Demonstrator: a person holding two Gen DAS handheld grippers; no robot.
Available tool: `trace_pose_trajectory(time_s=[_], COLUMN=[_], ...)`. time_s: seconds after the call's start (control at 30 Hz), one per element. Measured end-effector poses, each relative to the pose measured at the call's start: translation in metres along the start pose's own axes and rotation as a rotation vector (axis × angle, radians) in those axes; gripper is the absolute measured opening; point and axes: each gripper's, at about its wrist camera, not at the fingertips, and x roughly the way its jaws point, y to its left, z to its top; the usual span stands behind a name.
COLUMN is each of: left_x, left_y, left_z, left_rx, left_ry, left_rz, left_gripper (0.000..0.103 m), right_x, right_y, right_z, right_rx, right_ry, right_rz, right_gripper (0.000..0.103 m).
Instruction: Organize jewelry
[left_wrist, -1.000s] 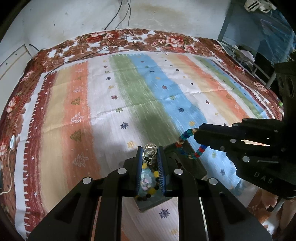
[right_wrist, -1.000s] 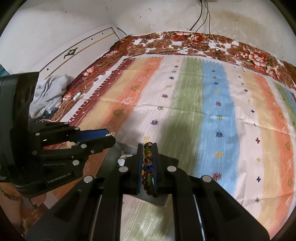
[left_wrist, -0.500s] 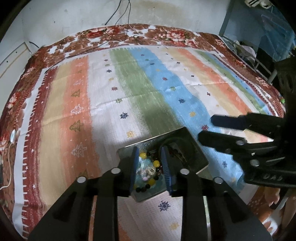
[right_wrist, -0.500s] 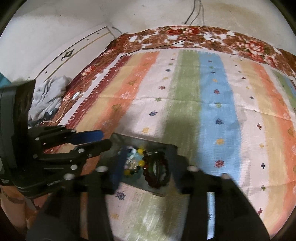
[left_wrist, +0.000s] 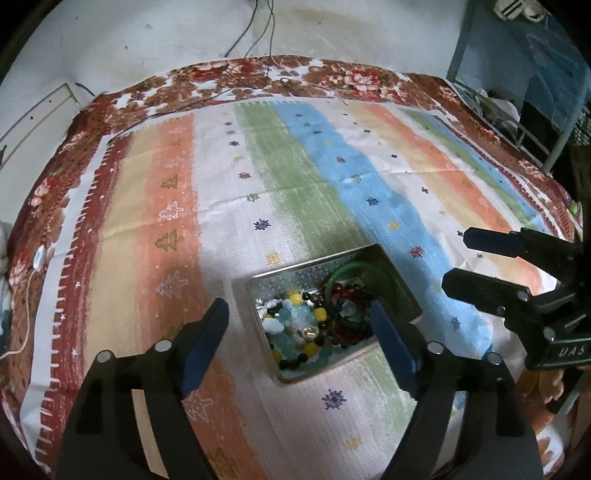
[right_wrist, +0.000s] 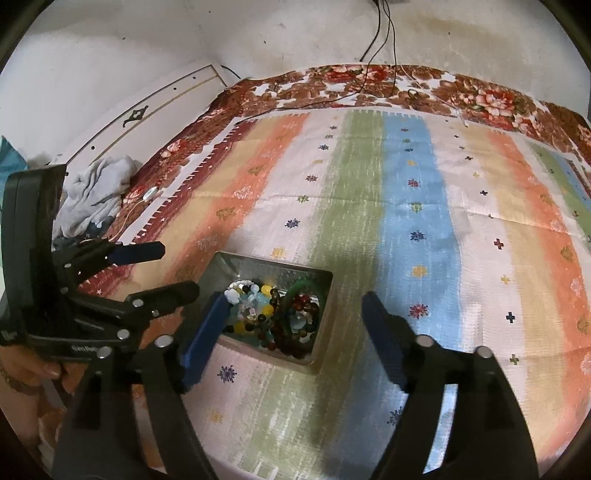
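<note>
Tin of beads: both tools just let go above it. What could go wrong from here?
1. The metal tin is heaped with bead bracelets and a green bangle; strands may tangle.
2. Left tool and right tool, jaws opening and empty, straddle the tin; a low pass could clip its rim.
3. The striped cloth is soft, so a knock might tip the tin.

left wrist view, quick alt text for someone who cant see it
A metal tray of beaded bracelets sits on a striped cloth. The left hand-held gripper is opening above it, nothing between its jaws; the right hand-held gripper opens beside it.
</note>
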Motion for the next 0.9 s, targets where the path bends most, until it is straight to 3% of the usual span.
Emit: trace_pose_trajectory(time_s=[0.13, 0.37, 0.67, 0.9], left_x=[-0.011, -0.019, -0.038, -0.037], left_y=[0.001, 0.003, -0.012, -0.015], left_z=[-0.005, -0.013, -0.024, -0.030], left_rx=[-0.019, -0.036, 0.030, 0.035], left_ry=[-0.053, -0.080, -0.179, -0.191], left_rz=[0.016, 0.015, 0.043, 0.105], left_gripper=[0.089, 0.095, 0.097, 0.097], right_x=[-0.008, -0.021, -0.030, -0.033], right_y=[0.005, 0.005, 0.009, -0.002], right_z=[-0.007, -0.019, -0.032, -0.040], right_rx=[-0.034, -0.052, -0.094, -0.067], right_ry=[-0.027, -0.077, -0.136, -0.169], right_rz=[0.014, 0.012, -0.001, -0.010], right_gripper=[0.091, 0.097, 0.098, 0.098])
